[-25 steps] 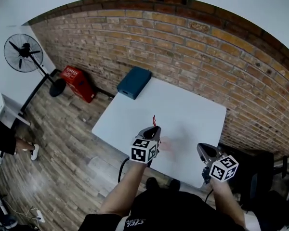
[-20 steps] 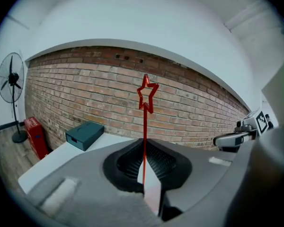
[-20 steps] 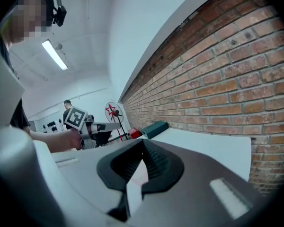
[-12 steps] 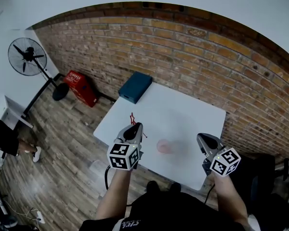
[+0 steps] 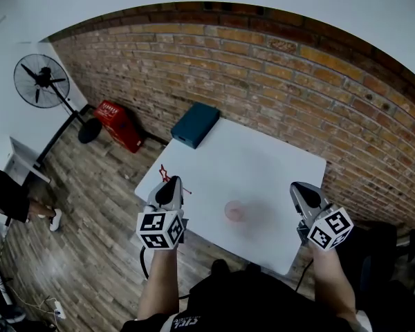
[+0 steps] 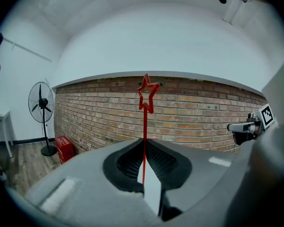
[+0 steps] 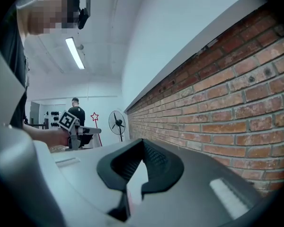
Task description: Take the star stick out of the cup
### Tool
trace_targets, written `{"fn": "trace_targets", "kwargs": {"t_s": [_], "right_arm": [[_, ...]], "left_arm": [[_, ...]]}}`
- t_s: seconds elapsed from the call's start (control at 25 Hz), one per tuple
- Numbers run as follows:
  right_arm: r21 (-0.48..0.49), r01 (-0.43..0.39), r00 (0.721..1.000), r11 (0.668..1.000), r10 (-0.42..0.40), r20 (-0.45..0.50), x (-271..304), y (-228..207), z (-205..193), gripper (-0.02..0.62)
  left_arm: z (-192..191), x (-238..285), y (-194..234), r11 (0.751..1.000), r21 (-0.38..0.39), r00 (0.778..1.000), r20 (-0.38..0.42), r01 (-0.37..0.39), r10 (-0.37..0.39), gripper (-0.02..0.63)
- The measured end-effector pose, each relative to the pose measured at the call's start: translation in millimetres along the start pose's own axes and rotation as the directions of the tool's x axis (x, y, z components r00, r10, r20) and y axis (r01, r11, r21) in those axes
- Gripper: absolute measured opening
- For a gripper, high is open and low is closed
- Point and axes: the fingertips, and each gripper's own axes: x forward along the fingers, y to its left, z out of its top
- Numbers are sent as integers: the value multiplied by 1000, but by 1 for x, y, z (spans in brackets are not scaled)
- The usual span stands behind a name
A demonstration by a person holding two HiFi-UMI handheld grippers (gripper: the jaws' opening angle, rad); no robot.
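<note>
A thin red star stick stands upright in my left gripper, which is shut on its lower shaft. In the left gripper view the star rises above the closed jaws of the left gripper against the brick wall. The stick is clear of the pink translucent cup, which stands upright on the white table, to the right of that gripper. My right gripper hovers over the table's right front, its jaws together with nothing in them. The right gripper view shows its own jaws and, far off, the left gripper with the star.
A dark blue case lies on the table's far left corner. On the wooden floor to the left are a red box and a standing fan. A brick wall runs behind the table. A person's arm shows at the left edge.
My left gripper has carried the star stick leftward, away from the cup and out over the table's left edge. The right gripper has barely moved.
</note>
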Motion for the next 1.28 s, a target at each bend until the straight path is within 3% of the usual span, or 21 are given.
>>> {"fn": "trace_targets", "kwargs": {"t_s": [0.2, 0.44, 1.28], "right_arm": [[-26, -31, 999, 999, 32, 14, 2, 6, 4, -2], [-67, 42, 999, 997, -40, 35, -3, -6, 10, -2], [-68, -5, 1000, 998, 7, 27, 0, 5, 4, -2]], "left_arm": [[-6, -2, 3, 1000, -14, 1000, -7, -18, 18, 20], [-5, 6, -13, 1000, 0, 1000, -11, 12, -12, 20], [-1, 15, -29, 999, 8, 999, -13, 45, -45, 20]]}}
